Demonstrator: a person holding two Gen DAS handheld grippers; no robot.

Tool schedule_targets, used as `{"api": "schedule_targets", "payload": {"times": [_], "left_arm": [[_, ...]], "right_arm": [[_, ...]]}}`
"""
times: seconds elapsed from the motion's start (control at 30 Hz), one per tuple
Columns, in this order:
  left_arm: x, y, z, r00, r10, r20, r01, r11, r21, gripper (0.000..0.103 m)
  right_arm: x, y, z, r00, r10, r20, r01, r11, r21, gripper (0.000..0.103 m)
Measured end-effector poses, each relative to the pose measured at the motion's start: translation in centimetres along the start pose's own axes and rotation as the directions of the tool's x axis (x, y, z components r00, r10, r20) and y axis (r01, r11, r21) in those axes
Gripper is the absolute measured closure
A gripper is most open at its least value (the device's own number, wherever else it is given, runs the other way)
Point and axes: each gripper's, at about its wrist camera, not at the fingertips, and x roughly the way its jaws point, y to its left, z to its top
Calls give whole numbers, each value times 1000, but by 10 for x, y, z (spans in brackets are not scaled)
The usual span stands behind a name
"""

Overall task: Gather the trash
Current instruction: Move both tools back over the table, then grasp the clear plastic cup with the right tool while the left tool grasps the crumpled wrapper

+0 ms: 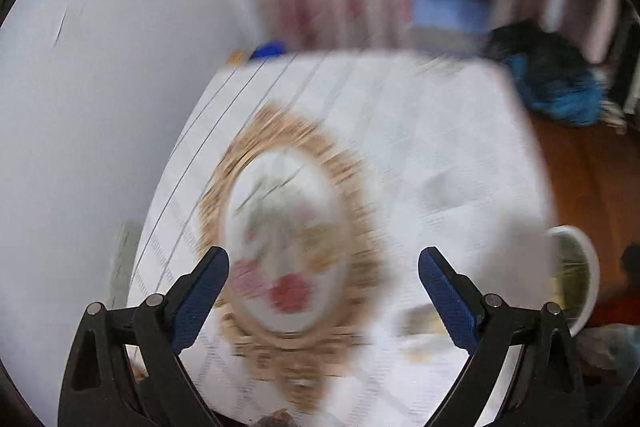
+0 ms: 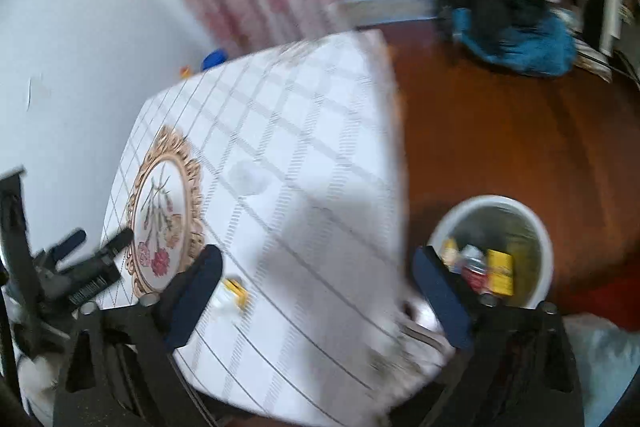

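At the bottom of the left wrist view, the left gripper (image 1: 323,269) stands with its jaws wide apart and nothing between them; the right gripper (image 2: 317,269) is likewise spread and empty at the bottom of its own view. Both views are smeared, so fine detail is unreliable. Just beyond the right gripper's left finger, low and left of centre in the right view, a small yellow and white scrap (image 2: 234,293) lies on the tabletop (image 2: 320,163), which carries a white checked cloth; it appears to be the remaining trash, and a pale yellowish smear low right in the left view may be the same item, though that cannot be confirmed. Further left sits an oval floral mat (image 2: 164,213) with a gold border, which fills the centre of the left view. At lower right of the right view, on the wooden floor (image 2: 500,131) beside the tabletop, stands a white bin (image 2: 438,227) already holding several wrappers. A dark and blue heap (image 2: 516,27) lies at upper right. Assessment: the step in hand is a reach for the next item, collection being partly done. The next move calls for the right gripper to descend over the scrap, close on it, then carry it across to the bin.
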Motion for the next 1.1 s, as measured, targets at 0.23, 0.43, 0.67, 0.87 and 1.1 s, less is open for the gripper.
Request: {"api": "schedule_targets", "payload": {"times": [0.23, 0.43, 0.67, 0.87, 1.1], "left_arm": [[96, 55, -19, 989, 13, -146, -21, 998, -54, 6], [118, 60, -20, 985, -19, -172, 8, 998, -68, 6], [116, 63, -17, 986, -12, -167, 2, 998, -59, 6], [58, 28, -40, 976, -204, -69, 209, 976, 64, 6], [27, -29, -81, 928, -353, -121, 372, 904, 211, 6]], "right_arm": [[111, 74, 40, 995, -31, -93, 23, 996, -86, 26], [161, 97, 59, 986, -39, -163, 18, 992, -126, 68], [138, 75, 44, 991, -17, -131, 4, 996, -93, 79], [79, 19, -26, 994, 9, -113, -6, 999, 33, 79], [43, -39, -111, 996, 70, -59, -52, 964, 262, 79]]}}
